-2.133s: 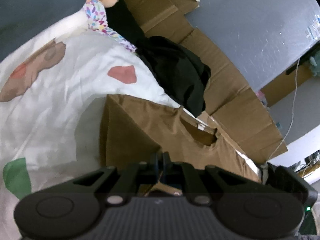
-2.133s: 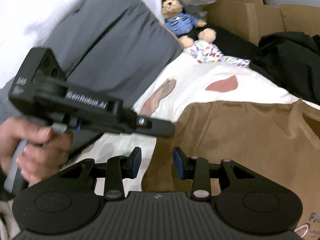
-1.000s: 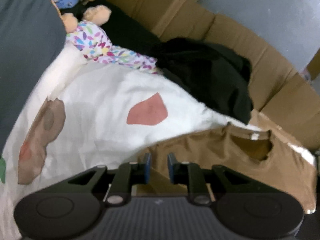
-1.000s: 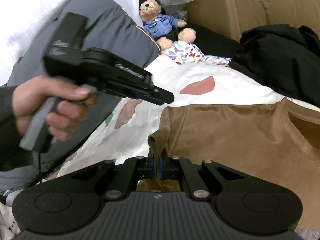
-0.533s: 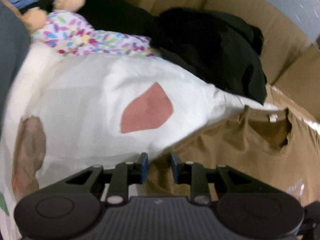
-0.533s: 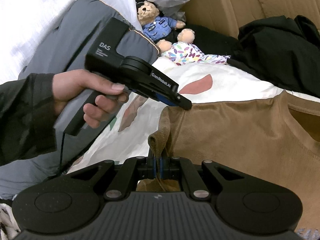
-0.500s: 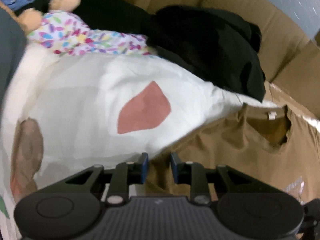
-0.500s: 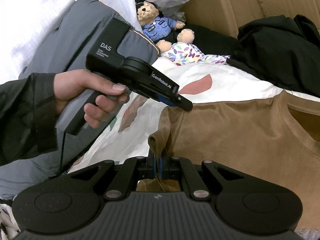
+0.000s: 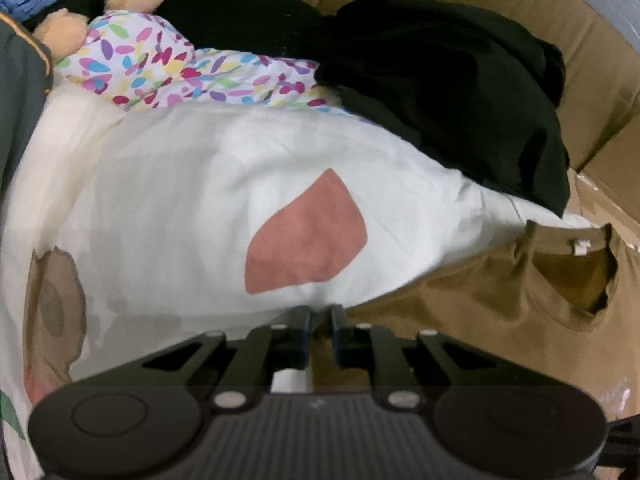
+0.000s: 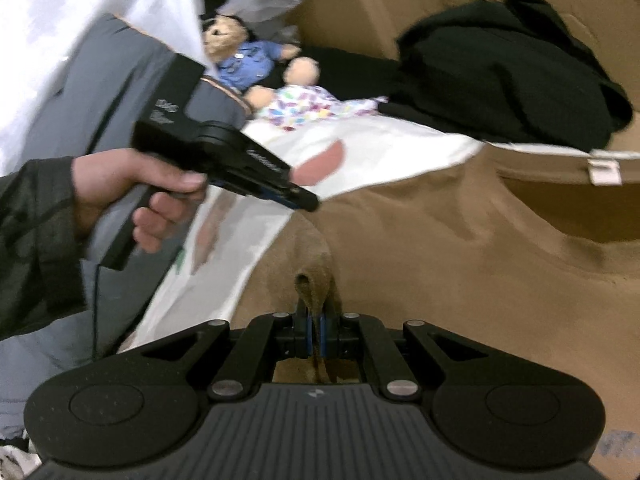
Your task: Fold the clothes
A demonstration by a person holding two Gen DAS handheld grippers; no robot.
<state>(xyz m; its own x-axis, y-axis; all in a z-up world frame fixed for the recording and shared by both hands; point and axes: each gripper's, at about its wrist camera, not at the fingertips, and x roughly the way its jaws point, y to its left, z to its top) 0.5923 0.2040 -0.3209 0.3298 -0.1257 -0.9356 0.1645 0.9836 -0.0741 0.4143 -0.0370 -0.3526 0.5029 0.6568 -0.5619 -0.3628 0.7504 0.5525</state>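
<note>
We have the brown T-shirt (image 10: 460, 248) lying on the white patterned sheet (image 9: 192, 184), neckline and tag toward the black garment (image 9: 440, 72) and the cardboard (image 10: 352, 4) beyond. Our right gripper (image 10: 316, 330) is clamped tight on a pinch of the shirt's left edge, with a small roll of cloth standing up between its blue pads. Our left gripper (image 9: 320, 320) sits at the shirt's far edge where it meets the sheet; its jaws are closing with brown cloth in the narrow gap between them, and we judge the pads are not yet pressing it. In the right wrist view that left gripper (image 10: 304, 200), held in the left hand (image 10: 132, 188), has its tip down at the same border. So we judge that both holds along 1 side are nearly set, and no fold of the body shows yet. Left to do, in our reading: carry that side across, fold the rest, then turn to the black garment
</note>
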